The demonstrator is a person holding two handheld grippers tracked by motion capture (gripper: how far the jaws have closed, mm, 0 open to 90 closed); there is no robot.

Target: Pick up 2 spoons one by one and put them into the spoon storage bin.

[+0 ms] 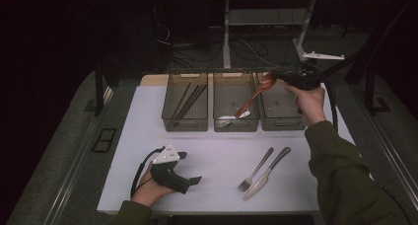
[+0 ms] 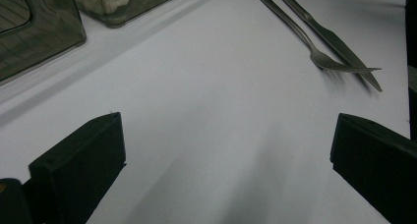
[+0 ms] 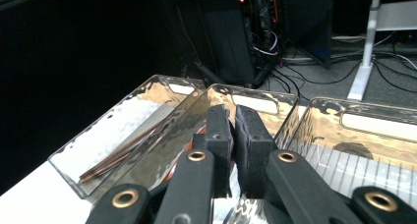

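Note:
My right gripper [image 1: 274, 78] hovers over the back of the bins, shut on the wide end of a red-brown spoon [image 1: 252, 99]. The spoon slants down toward the middle bin [image 1: 235, 124], where a white spoon [image 1: 229, 119] lies. In the right gripper view the gripper [image 3: 232, 120] has its jaws pressed close together above the bins. My left gripper [image 1: 191, 167] rests low on the white table [image 1: 217, 151] at the front left, open and holding nothing. In the left gripper view its jaws [image 2: 226, 130] stand wide over bare table. A fork [image 1: 255, 170] and a knife [image 1: 268, 173] lie side by side at the front right.
Three clear bins stand in a row at the back. The left bin [image 1: 185, 122] holds several dark chopsticks [image 1: 190, 99], and the right bin [image 1: 283, 121] is beside the right hand. The fork [image 2: 305, 37] and knife [image 2: 339, 40] lie ahead of the left gripper. Cables and table legs are behind the table.

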